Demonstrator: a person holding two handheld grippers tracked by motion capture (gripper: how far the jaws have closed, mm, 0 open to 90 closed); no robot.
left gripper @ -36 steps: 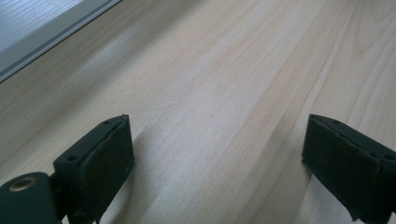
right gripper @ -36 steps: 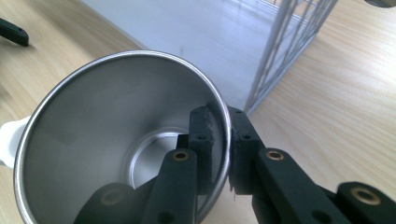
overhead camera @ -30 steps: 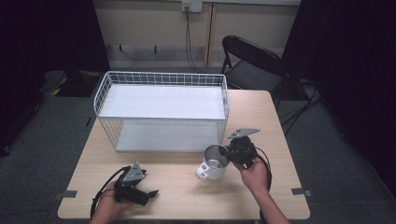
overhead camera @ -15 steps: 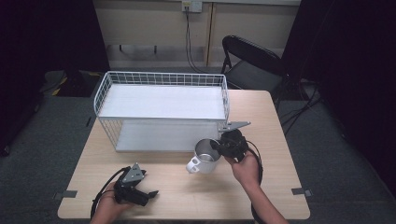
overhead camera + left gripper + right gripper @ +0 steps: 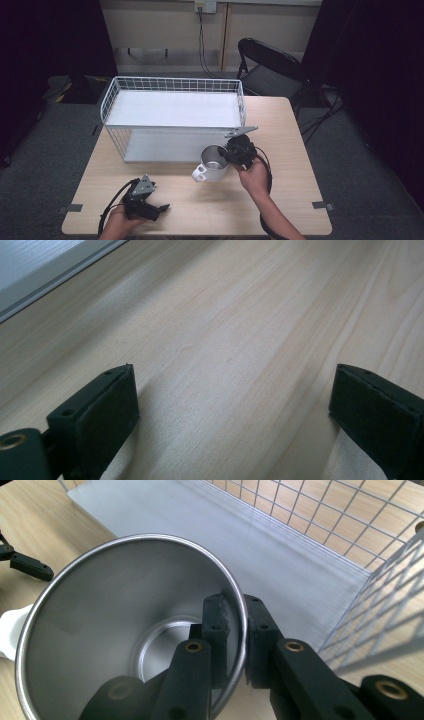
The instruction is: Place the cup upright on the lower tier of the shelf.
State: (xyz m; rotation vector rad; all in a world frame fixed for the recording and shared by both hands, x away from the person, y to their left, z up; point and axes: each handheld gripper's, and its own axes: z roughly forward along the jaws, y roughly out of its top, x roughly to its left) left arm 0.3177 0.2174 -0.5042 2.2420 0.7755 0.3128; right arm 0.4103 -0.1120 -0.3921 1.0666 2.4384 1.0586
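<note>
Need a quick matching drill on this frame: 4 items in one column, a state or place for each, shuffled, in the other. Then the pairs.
Column 1
1. mug
2. left tongs
3. right tongs
4. wire rack

Column 2
A. open, low over bare wood
B. stands at the far side of the table
C. shut on a steel rim, one jaw inside and one outside
D. white outside, steel inside, held in front of the rack's lower shelf

Pairs: 1-D, 2-A, 3-C, 4-B
</note>
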